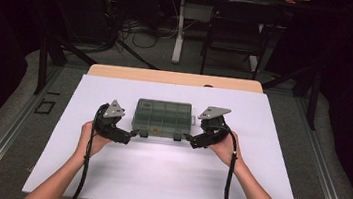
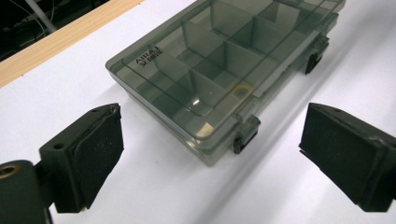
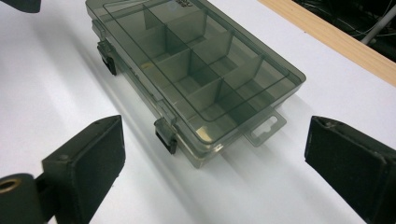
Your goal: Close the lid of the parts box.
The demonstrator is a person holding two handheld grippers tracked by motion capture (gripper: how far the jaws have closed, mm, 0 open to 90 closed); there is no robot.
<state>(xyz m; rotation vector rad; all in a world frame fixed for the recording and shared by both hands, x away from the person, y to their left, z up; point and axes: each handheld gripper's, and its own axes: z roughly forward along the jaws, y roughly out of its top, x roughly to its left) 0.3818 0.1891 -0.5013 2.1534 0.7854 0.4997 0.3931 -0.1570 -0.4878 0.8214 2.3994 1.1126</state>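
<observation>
The box (image 1: 162,117) is a flat, smoke-grey, see-through plastic organiser, lying level on the white table sheet (image 1: 166,174) near its middle, long side across. Its lid is down, and dividers inside split it into small compartments. Two dark latches (image 2: 246,135) sit on the near long edge, and a hang tab (image 3: 265,127) sticks out from one short end.

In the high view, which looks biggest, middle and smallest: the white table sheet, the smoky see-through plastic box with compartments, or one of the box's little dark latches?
1. White table sheet, by far the biggest.
2. Smoky see-through plastic compartment box.
3. Little dark latch on the box's near edge, the smallest.
</observation>
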